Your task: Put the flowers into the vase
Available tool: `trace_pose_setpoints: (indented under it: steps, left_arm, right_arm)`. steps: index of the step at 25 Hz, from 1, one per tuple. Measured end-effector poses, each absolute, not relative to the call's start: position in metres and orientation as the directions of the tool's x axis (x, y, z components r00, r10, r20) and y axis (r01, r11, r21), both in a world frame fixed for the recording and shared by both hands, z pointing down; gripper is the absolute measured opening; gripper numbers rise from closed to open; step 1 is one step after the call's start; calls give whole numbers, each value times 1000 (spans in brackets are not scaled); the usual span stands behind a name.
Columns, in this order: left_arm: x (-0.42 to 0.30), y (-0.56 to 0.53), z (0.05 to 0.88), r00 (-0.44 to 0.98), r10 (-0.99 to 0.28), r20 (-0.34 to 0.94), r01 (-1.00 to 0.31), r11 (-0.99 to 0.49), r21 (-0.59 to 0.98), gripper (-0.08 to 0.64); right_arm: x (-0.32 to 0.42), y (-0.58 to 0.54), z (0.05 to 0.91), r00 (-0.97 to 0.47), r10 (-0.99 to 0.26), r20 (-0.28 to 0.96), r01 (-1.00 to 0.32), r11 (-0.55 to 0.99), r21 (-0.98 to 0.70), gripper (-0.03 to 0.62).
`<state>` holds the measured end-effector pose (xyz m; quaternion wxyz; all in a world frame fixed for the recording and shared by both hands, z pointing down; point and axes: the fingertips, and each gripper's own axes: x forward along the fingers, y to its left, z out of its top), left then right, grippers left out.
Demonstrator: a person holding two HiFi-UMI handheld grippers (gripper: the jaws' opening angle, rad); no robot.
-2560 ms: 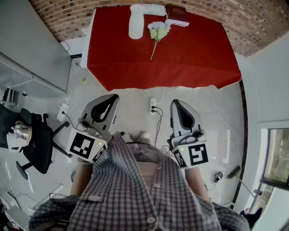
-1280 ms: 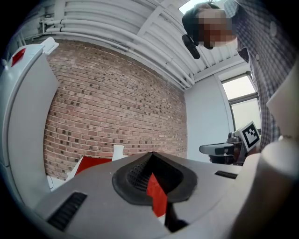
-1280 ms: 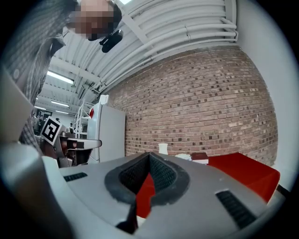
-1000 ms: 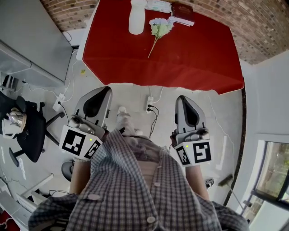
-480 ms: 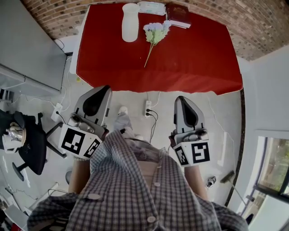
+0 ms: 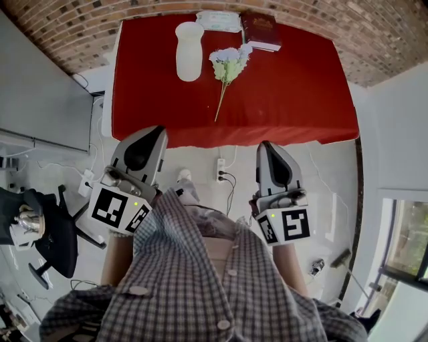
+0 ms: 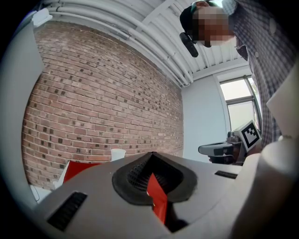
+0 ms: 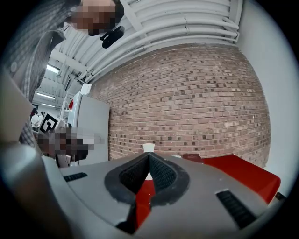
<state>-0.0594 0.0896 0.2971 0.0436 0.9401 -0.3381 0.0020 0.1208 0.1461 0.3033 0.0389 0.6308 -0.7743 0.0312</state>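
A white vase (image 6: pixel 189 41) stands upright at the back left of the red-clothed table (image 6: pixel 287 93). To its right lies a bunch of pale flowers (image 6: pixel 227 63), heads towards the wall and stem pointing at the table's front edge. My left gripper (image 6: pixel 148 133) and right gripper (image 6: pixel 269 148) are both shut and empty, held level above the floor just short of the table's front edge. The vase top (image 8: pixel 148 148) shows over the right gripper's jaws and the vase top (image 7: pixel 117 154) over the left gripper's.
A dark red book (image 6: pixel 261 30) and a white packet (image 6: pixel 219 20) lie at the table's back edge by the brick wall. A power strip with cables (image 6: pixel 221 168) lies on the floor between the grippers. An office chair (image 6: pixel 50 230) stands at the left.
Both grippers and the person have come closer to the table; its front edge now lies just ahead of the jaw tips. The jaws stay shut.
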Motion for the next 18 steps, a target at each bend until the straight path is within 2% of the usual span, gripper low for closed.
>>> trace_pose_setpoints:
  steps: [18]
  left_arm:
    - [-101,-11,297,796,-606,7,-605,-794,55,5]
  right_arm:
    - [91,47,302,-127,-987,97,-990,132,45,6]
